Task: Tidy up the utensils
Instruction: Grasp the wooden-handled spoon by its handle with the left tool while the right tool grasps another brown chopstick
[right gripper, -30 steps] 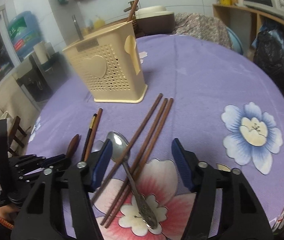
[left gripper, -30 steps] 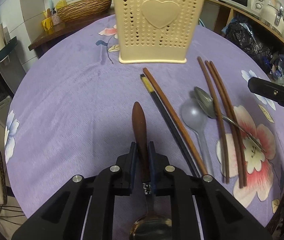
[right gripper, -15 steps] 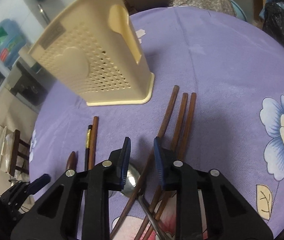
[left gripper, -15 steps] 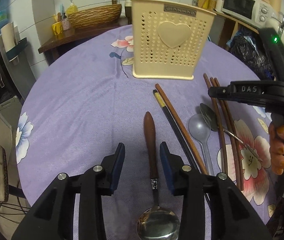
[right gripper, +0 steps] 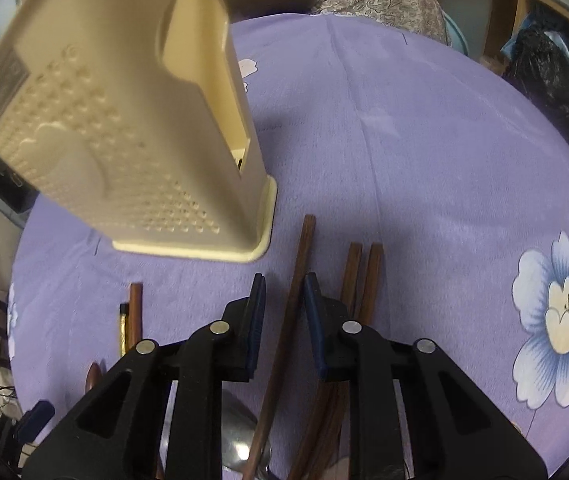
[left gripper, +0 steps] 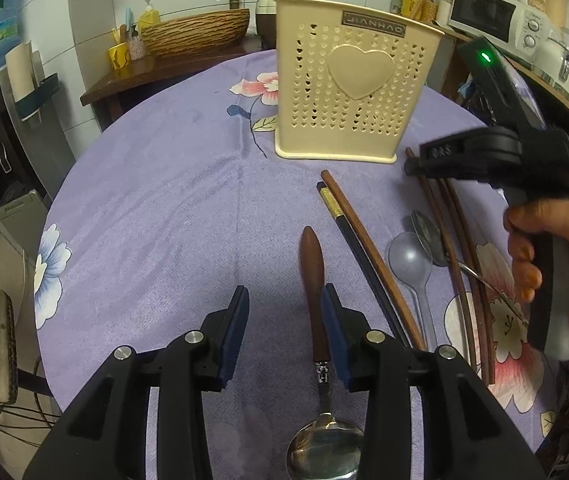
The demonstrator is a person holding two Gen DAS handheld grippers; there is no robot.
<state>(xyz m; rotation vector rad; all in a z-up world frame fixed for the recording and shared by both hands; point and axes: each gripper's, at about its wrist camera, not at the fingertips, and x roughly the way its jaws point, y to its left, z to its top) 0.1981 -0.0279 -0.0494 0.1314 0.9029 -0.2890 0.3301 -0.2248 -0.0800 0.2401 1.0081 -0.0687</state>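
The cream perforated utensil holder (left gripper: 356,88) stands upright at the back of the purple cloth. My left gripper (left gripper: 284,320) is open. A spoon with a wooden handle (left gripper: 312,276) lies flat between its fingers, close to the right pad. My right gripper (right gripper: 284,304), held by a hand (left gripper: 524,248), hovers low beside the holder (right gripper: 144,140). Its jaws are closing around a single brown chopstick (right gripper: 298,264) that lies on the cloth, with a thin gap still showing on each side.
A brown and a black chopstick (left gripper: 364,248) lie side by side right of the wooden-handled spoon. Further right are a clear plastic spoon (left gripper: 408,260), a metal spoon (left gripper: 428,232) and two more brown chopsticks (right gripper: 360,276). Shelves with a microwave (left gripper: 484,16) line the far right.
My left gripper has opened and let go of the wooden-handled spoon, which now lies on the cloth. My right gripper has moved toward the holder, sunk over one chopstick and narrowed its jaws.
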